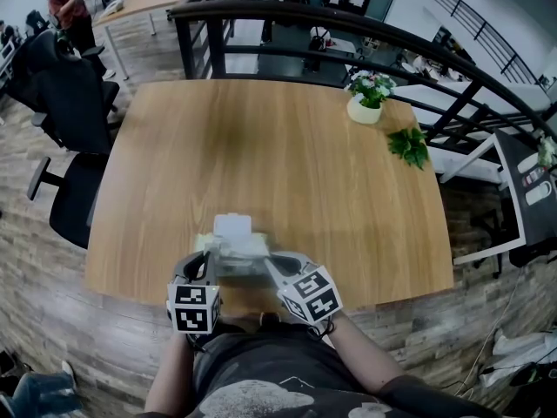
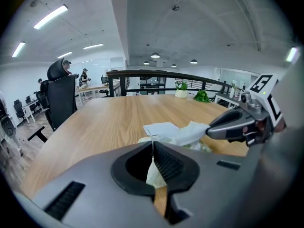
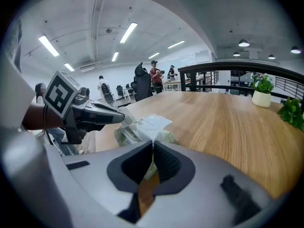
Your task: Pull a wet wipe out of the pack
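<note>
Two hand-held grippers are seen meeting over a pack of wet wipes at the near edge of a wooden bench (image 1: 261, 146), close to the person's body. At far left, off the bench, a black office chair (image 1: 74, 103) is parked.

Next, the left gripper (image 1: 207, 266) is closed tight on the pack (image 1: 237, 255). In the left gripper view, a pale fold of the soft wrapper is pinched between its ribbed pads. This grip is judged to serve as an anchor, so that the pack is held down while a sheet is drawn from it.

The pack lies between the two grippers. It is pale green, with a white piece raised at its top; whether that piece is a lid flap or a sheet cannot be told.

To the right, the right gripper (image 1: 272, 262) is likewise closed. A white wet wipe (image 2: 192, 131) is clamped at its tips, as shown from the side in the left gripper view. The wipe is stretched from the pack's opening to those tips, with part of it bunched at the pack, so the pull is judged to be under way and not finished. The grippers are angled toward each other, which lets one be drawn away against the other.

Far right, at the back of the bench, a small potted plant (image 1: 367, 101) and a leafy sprig (image 1: 409, 144) are set well apart from the work.
</note>
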A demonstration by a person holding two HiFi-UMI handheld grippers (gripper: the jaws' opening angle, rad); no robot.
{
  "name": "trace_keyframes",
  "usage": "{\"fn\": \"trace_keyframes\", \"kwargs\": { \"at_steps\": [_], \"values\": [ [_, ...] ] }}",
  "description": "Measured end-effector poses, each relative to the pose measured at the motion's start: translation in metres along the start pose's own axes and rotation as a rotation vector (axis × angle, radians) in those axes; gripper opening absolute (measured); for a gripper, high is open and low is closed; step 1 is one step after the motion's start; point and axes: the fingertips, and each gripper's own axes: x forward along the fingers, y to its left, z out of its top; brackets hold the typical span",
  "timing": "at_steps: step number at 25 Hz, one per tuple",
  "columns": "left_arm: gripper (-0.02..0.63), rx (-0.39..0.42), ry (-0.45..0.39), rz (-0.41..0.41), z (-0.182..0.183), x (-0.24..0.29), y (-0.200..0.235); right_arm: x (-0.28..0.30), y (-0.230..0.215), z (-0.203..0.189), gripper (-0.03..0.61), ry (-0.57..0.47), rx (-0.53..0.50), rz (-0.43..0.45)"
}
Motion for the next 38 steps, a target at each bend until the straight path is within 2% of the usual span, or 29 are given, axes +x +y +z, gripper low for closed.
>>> {"fn": "trace_keyframes", "kwargs": {
  "at_steps": [18,38],
  "values": [
    [0.021,0.01,0.001,0.007,0.0,-0.004,0.001,-0.016,-0.014,0.003,0.03,-0.028,0.05,-0.042],
    [0.021,0.019,-0.013,0.005,-0.002,-0.009,-0.002,-0.032,-0.022,0.006,0.029,-0.054,0.048,-0.073]
  ]
}}
